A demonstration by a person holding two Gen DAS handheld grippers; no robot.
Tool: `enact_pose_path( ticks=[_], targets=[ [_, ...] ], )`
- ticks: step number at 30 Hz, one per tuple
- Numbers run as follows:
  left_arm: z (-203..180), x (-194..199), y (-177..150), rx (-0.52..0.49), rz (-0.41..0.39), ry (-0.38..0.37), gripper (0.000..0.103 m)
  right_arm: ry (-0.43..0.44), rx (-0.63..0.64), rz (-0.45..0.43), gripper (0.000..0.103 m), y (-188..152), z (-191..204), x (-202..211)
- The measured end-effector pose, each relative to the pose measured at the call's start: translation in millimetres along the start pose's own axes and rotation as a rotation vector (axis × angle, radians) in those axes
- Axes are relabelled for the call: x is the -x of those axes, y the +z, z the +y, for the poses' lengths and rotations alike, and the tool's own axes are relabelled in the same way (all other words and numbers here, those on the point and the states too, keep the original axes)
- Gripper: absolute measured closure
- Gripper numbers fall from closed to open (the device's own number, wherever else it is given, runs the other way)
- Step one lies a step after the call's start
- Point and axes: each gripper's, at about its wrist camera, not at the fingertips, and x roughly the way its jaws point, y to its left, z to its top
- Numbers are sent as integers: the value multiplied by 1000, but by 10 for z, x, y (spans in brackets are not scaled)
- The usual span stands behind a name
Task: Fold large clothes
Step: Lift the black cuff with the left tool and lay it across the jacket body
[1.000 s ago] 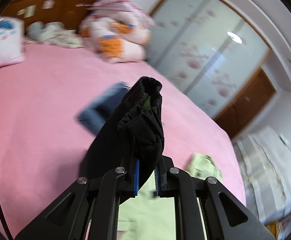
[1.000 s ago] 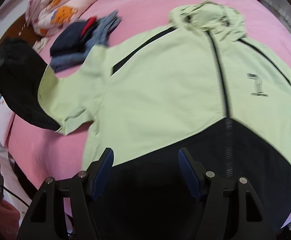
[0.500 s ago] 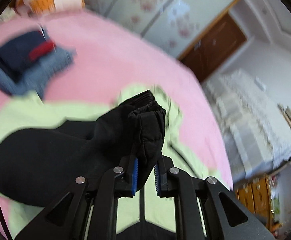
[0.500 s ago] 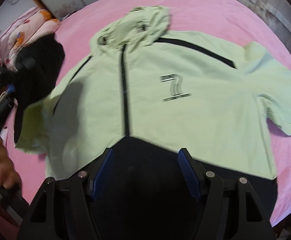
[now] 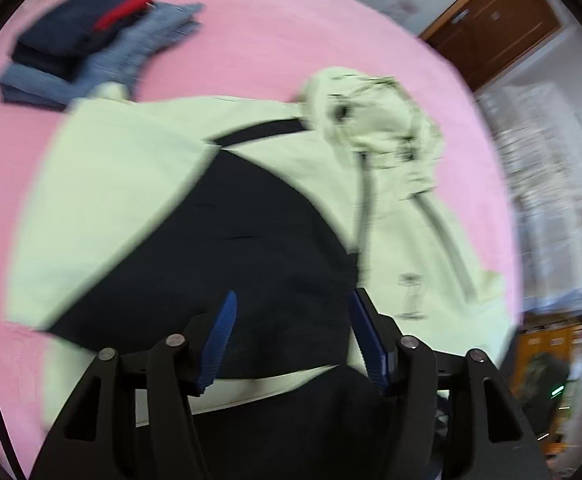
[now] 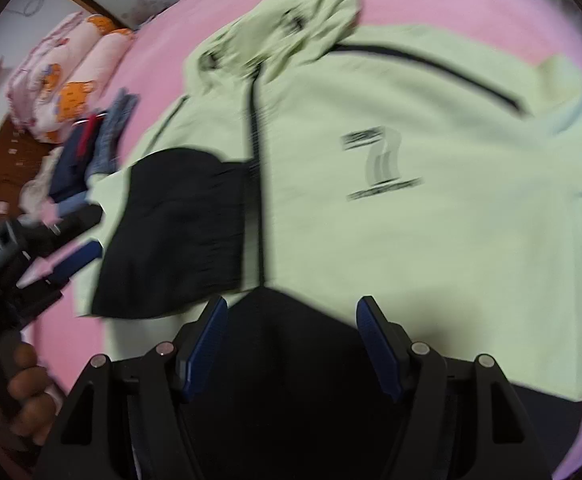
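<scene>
A pale green hooded jacket [image 6: 431, 232] with a black hem lies front up on the pink bed; it also shows in the left wrist view [image 5: 123, 184]. Its black-cuffed left sleeve [image 5: 251, 248] lies folded across the chest, also seen in the right wrist view [image 6: 179, 232]. My left gripper [image 5: 291, 320] is open and empty just above that sleeve; it shows at the left of the right wrist view [image 6: 67, 256]. My right gripper [image 6: 291, 320] is open and empty over the black hem [image 6: 291, 380].
A stack of folded dark blue and denim clothes [image 5: 91, 48] lies on the pink bed [image 5: 271, 40] beyond the jacket. A rolled quilt [image 6: 59, 88] sits at the headboard. Wardrobe doors [image 5: 491, 20] and another bed [image 5: 551, 180] stand to the right.
My left gripper carried the black sleeve over the jacket's chest, opened and let it go. The sleeve now lies flat. My right gripper stayed open, shifting over the hem.
</scene>
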Motion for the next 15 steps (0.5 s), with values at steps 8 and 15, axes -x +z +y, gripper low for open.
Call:
enact_pose_path(
  ticks=[8,15],
  targets=[
    [644,254,-288,3,77,267,37,124,-38,89,45,6,355,-422],
    [1424,286,-641,139,161,394,36,40,-45,61,52,121,545,-690]
  ],
)
